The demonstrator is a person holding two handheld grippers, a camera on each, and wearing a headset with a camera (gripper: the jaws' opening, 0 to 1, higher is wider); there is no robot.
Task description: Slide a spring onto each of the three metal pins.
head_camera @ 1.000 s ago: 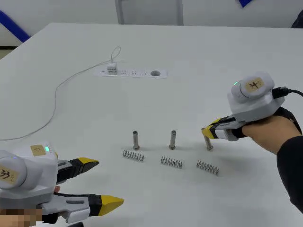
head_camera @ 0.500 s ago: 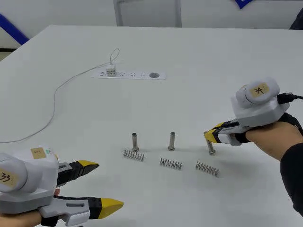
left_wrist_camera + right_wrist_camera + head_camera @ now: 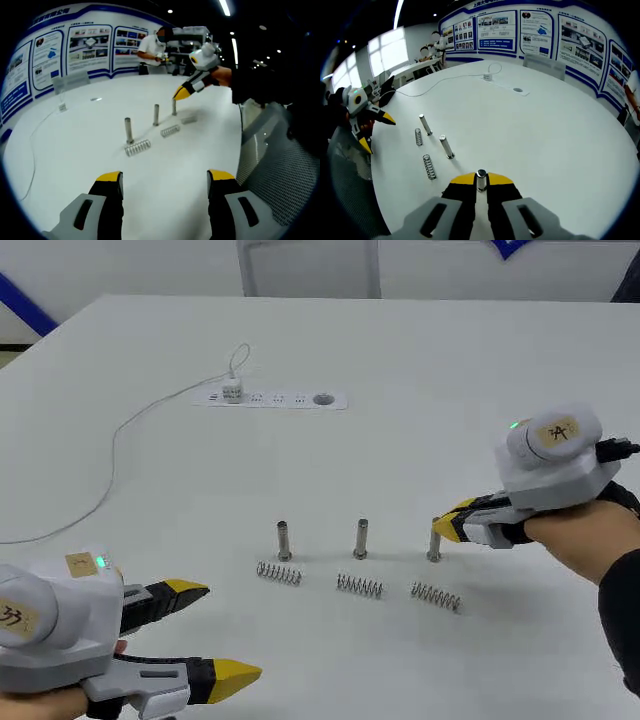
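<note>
The right tool [image 3: 481,181] pinches the right pin [image 3: 481,174], its shaft mostly hidden between yellow tips, while the left tool [image 3: 165,176] hangs spread, well short of the middle pin [image 3: 361,538] and left pin [image 3: 283,540], slim upright metal, with coiled wire springs [image 3: 359,586] lying just beside them on the smooth white bench [image 3: 400,370].

Three short metal pins stand upright in a row: the left pin [image 3: 283,540], the middle pin [image 3: 361,538] and the right pin [image 3: 434,546], whose top is pinched between the right gripper's [image 3: 447,528] yellow tips. Just in front of each pin a coil spring lies loose on its side: left spring [image 3: 279,573], middle spring [image 3: 360,586], right spring [image 3: 436,596].
</note>
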